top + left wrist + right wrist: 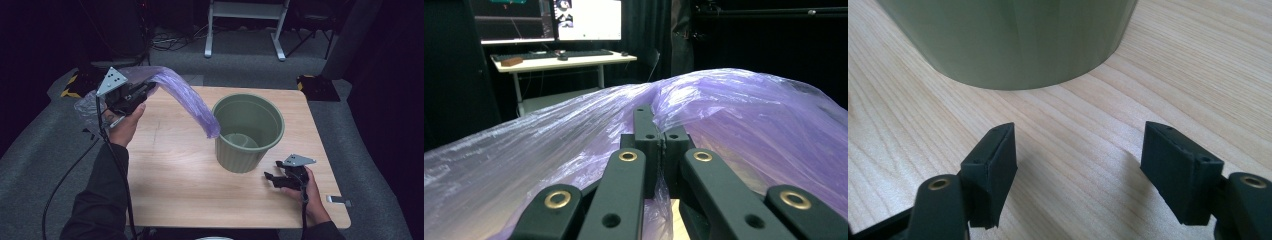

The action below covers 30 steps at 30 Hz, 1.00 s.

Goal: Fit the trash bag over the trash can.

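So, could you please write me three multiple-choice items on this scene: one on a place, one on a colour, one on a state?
1. Where does the bin stand?
A. on the floor
B. on the table
C. on a chair

2. What colour is the plastic bag?
A. purple
B. yellow
C. red

3. How are the right tongs?
A. shut on the bag
B. shut on the bin
C. open, holding nothing

Answers:
1 B, its base rests on the wood.
2 A, the film held by the left tongs is purple.
3 C, bare wood shows between the jaws.

Your left gripper (145, 90) is raised, jaws pinched together on film; your right gripper (270, 177) rests low, jaws spread wide apart.
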Each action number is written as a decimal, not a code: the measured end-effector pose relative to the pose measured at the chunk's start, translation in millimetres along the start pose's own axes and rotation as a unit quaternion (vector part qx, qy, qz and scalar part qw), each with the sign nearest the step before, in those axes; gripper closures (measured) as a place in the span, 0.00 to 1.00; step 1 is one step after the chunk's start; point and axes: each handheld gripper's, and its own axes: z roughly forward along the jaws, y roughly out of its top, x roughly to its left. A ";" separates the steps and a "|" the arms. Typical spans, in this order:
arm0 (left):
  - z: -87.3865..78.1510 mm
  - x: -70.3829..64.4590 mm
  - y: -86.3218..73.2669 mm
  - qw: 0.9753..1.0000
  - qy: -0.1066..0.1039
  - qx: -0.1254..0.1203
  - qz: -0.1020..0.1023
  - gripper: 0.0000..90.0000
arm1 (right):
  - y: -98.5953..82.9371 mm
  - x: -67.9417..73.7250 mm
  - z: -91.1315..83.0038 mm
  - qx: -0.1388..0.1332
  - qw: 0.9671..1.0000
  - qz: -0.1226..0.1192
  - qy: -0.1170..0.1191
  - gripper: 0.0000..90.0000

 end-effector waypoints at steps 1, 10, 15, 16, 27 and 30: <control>1.1 -2.1 1.1 1.000 -0.001 -0.001 0.000 0.99 | 0.0 0.1 -0.1 0.000 1.000 0.000 0.000 0.34; 19.0 -27.0 4.0 1.000 -0.014 -0.014 0.002 0.99 | -0.2 -0.3 -0.6 -0.003 1.000 0.002 0.002 0.34; 32.9 -48.8 1.1 0.999 -0.025 -0.018 0.018 0.99 | -0.3 -0.7 -0.8 -0.005 1.000 0.002 0.003 0.34; 36.6 -54.6 -0.9 0.999 -0.034 -0.020 0.019 0.99 | -0.4 -0.9 -1.0 -0.006 1.000 0.003 0.003 0.33; 67.4 -88.7 -28.0 0.997 -0.070 0.006 0.034 0.99 | 2.9 -4.9 -13.0 -0.033 0.999 0.033 0.004 0.32; 70.6 -91.1 -33.5 0.997 -0.066 0.010 0.039 0.99 | 6.2 -6.1 -20.1 -0.040 0.999 0.034 -0.008 0.32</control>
